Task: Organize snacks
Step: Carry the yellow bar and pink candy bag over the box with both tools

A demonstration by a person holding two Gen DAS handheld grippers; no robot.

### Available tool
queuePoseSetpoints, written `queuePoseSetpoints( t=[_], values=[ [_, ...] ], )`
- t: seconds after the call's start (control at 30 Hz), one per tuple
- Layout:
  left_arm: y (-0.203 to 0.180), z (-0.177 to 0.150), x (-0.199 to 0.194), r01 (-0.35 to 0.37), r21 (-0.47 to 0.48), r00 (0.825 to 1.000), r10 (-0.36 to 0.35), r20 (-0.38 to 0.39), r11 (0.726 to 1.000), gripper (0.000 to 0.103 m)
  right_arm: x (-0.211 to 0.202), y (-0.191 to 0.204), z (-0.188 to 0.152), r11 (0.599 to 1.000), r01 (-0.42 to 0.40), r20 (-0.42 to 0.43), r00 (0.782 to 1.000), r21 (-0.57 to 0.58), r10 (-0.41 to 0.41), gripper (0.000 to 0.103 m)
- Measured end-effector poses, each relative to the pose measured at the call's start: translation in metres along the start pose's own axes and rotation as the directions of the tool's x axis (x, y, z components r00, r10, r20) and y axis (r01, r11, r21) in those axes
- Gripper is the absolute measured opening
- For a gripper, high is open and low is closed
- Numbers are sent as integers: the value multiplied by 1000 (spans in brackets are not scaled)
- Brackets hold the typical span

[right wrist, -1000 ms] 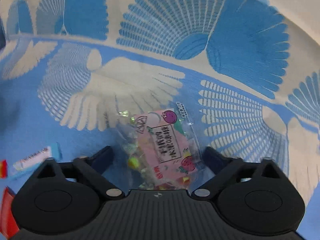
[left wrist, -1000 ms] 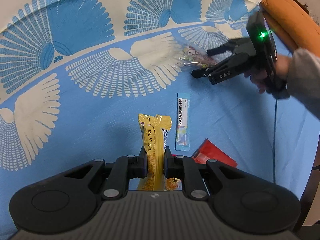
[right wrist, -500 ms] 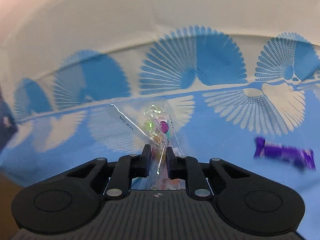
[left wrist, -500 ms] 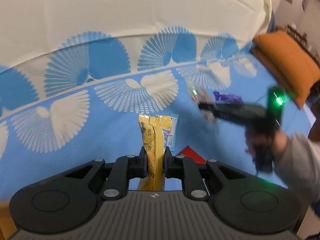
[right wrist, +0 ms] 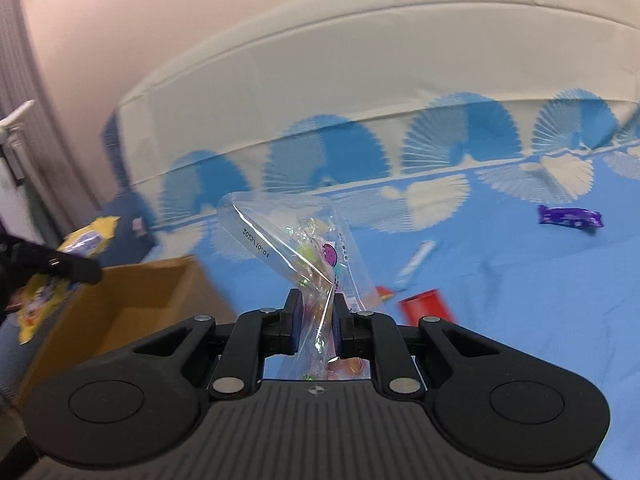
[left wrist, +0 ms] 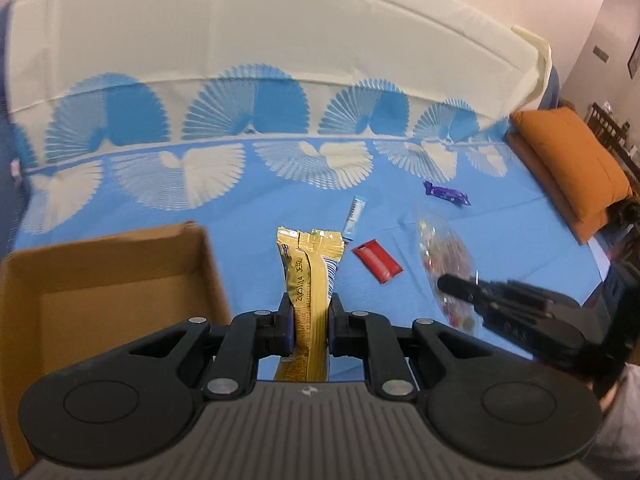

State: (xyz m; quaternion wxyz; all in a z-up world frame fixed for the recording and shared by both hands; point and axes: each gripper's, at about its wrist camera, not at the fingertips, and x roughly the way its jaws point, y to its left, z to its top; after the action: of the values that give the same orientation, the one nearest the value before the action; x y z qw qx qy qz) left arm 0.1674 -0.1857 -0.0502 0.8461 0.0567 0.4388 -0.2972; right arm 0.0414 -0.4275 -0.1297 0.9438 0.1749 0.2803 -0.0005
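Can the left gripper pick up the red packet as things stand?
Probably not yet. The left gripper is shut on the yellow snack pack, so its fingers are occupied. The red packet itself lies uncovered on the blue bedspread.

**Date codes on two snack wrappers**

The yellow snack packet (left wrist: 310, 264) carries a black stamped code, apparently "2025114 JEH2". The clear candy bag (right wrist: 304, 248) shows a printed number seen mirrored, roughly "20251010". Other print is too small to read.

Each wrist camera looks forward along its fingers, from above the bed (left wrist: 500, 248) toward the headboard. Both views share the cardboard box (left wrist: 120, 264) (right wrist: 132, 296) and the red packet (left wrist: 377, 261) (right wrist: 425, 304).
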Motion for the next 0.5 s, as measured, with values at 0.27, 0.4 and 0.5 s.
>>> queuePoseSetpoints(
  t=[0.27,0.4,0.5],
  values=[
    [36,-57,-90,-87,-73,994,91,55,994,17,-36,108,-11,987,-137,9,990,-81,138,16],
    [57,-85,-113,-170,-95,983,176,58,981,17,-43,153,-13,975,-199,10,980,-95,201,16],
    [77,-105,-125,-208,-135,976,215,36,969,17,-47,181,-19,967,-235,2,972,-97,236,16]
  ],
)
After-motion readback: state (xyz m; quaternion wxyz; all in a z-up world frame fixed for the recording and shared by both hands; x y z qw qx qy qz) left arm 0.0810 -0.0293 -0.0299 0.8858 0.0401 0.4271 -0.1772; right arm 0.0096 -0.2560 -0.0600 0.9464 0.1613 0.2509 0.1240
